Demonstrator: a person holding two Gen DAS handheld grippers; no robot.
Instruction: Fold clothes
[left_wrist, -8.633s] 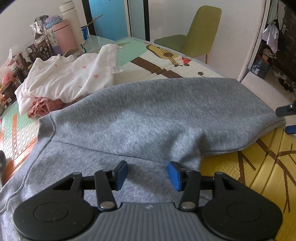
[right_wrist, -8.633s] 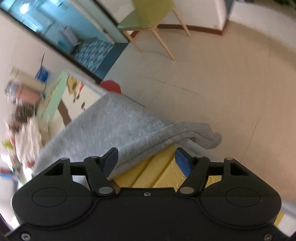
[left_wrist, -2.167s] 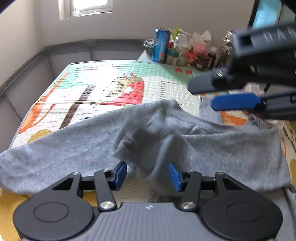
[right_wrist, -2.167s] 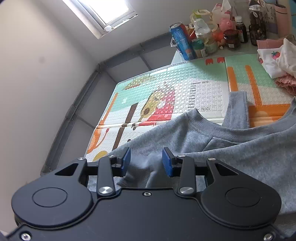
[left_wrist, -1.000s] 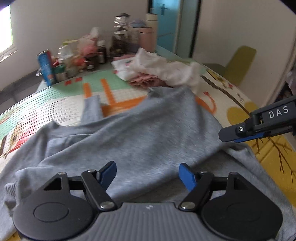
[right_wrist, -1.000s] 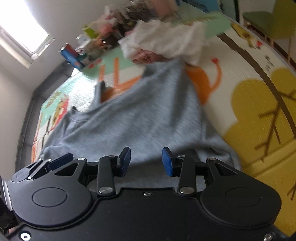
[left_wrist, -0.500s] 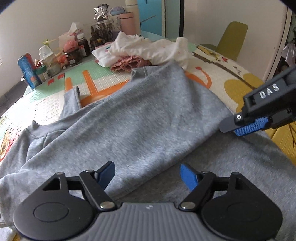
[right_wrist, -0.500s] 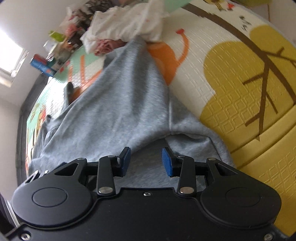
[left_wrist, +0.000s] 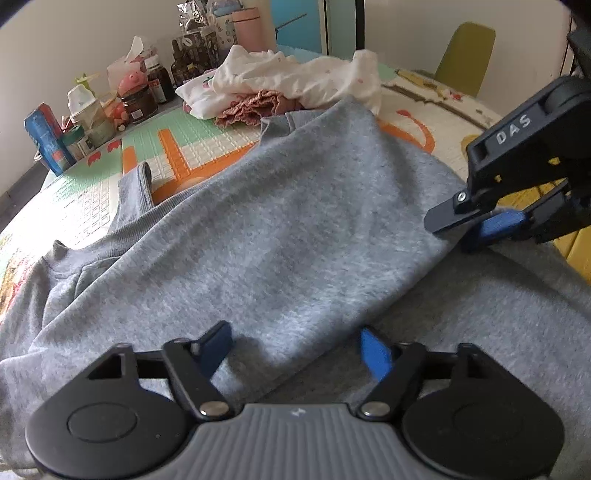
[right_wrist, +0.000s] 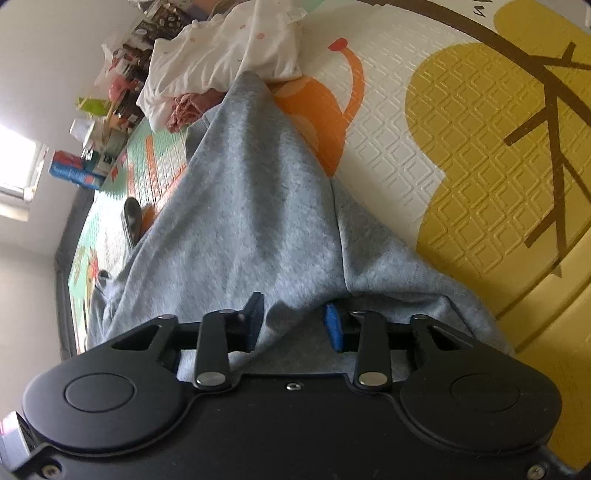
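From your left wrist view you see the right gripper at the folded edge of the one grey sweatshirt spread on the play mat. Your right wrist view shows only its own closing jaws, with a fabric ridge between them. Your left gripper is also closing, its pads not yet pressing the fold between them, and one heap of white clothes lies beyond.

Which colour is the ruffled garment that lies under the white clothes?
Dusty pink. The ruffled garment shows best in the left wrist view.

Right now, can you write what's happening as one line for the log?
step: folding grey sweatshirt | left tongs: closing, fold between | right tongs: closing, cloth between | white clothes pile: waiting
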